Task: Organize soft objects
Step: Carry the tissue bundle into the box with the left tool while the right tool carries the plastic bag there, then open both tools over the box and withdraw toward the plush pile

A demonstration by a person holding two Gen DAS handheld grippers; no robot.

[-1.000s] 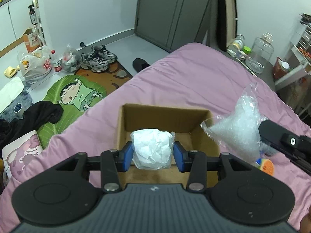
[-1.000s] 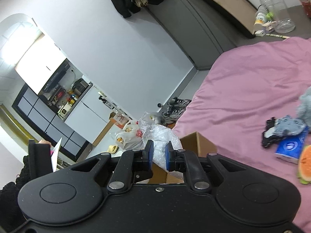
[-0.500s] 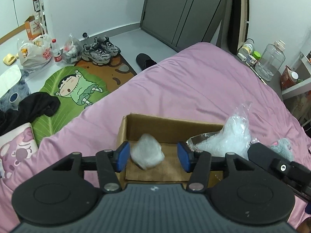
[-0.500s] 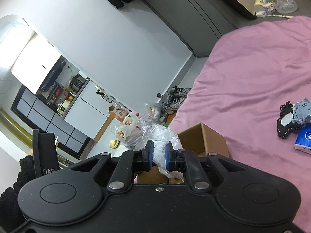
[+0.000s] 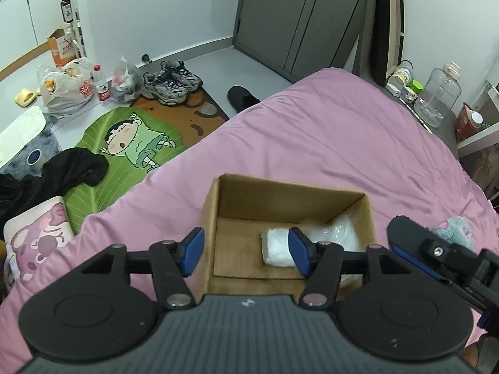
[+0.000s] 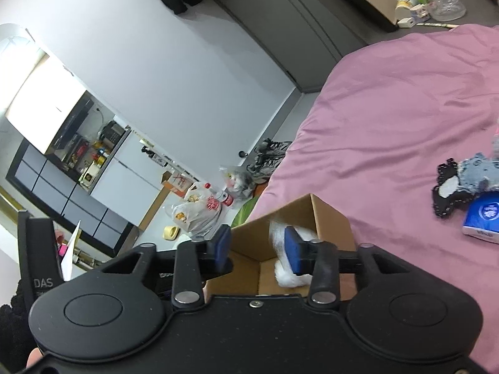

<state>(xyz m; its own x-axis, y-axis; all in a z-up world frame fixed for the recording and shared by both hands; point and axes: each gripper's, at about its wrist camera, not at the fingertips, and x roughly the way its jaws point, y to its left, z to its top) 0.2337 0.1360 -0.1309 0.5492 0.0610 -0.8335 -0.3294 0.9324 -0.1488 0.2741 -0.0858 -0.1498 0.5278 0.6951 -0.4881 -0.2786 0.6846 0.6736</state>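
An open cardboard box (image 5: 274, 191) sits on the pink bed. A white soft bundle (image 5: 276, 247) and a clear plastic bag of white filling (image 5: 341, 233) lie inside it. My left gripper (image 5: 246, 251) is open and empty above the box's near edge. My right gripper (image 6: 259, 247) is open and empty over the box (image 6: 330, 215), with the white filling bag (image 6: 287, 272) below it. The right gripper also shows at the right of the left wrist view (image 5: 436, 255).
A grey plush toy (image 6: 477, 174), a black-and-white soft item (image 6: 447, 193) and a blue tissue pack (image 6: 483, 218) lie on the pink bedcover (image 5: 343, 143) right of the box. Floor left of the bed holds shoes (image 5: 170, 82), bags and a green mat (image 5: 124, 149).
My left gripper opened and the white bundle dropped into the box. My right gripper opened and let the plastic bag fall into the box.
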